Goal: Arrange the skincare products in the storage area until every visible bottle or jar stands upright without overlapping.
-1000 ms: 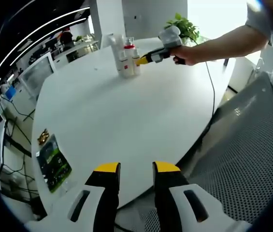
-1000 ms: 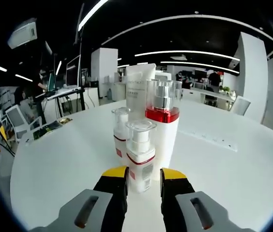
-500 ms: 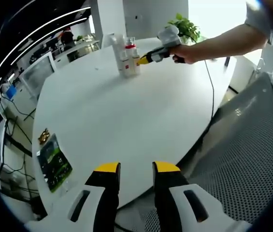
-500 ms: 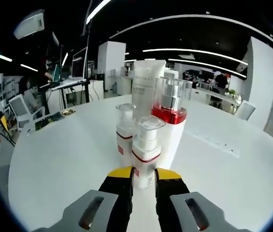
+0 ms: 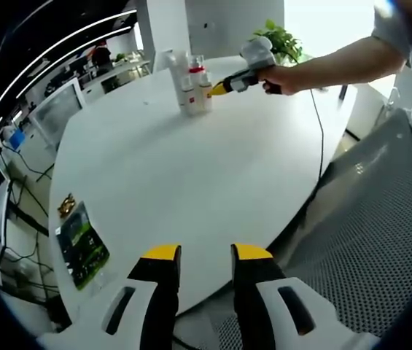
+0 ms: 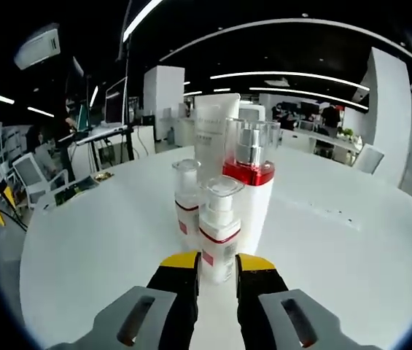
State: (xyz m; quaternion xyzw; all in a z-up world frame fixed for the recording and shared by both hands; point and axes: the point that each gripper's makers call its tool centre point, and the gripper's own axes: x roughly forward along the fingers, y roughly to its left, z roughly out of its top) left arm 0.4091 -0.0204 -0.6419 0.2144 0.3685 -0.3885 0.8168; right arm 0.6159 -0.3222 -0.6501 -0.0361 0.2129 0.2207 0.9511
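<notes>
Several white skincare products stand upright in a tight cluster on the white round table [image 5: 191, 168]. In the right gripper view there is a tall tube [image 6: 216, 127] at the back, a large bottle with a red band [image 6: 249, 186], a small clear-capped bottle [image 6: 186, 200] and a small pump bottle [image 6: 219, 237] in front. My right gripper [image 6: 217, 262] has its yellow tips against both sides of the pump bottle's base. In the left gripper view the cluster [image 5: 189, 86] is far across the table, with the right gripper [image 5: 216, 90] beside it. My left gripper [image 5: 207, 255] hangs open over the near table edge.
A green packet [image 5: 82, 246] and a small gold item [image 5: 65, 206] lie at the table's left edge. A mesh chair [image 5: 381, 219] stands to the right and a potted plant [image 5: 278, 40] stands behind the table. The person's arm [image 5: 337, 65] reaches over the far side.
The right jaws closed in on the front pump bottle's base about half a second ago and have stayed there. The left gripper has not moved.
</notes>
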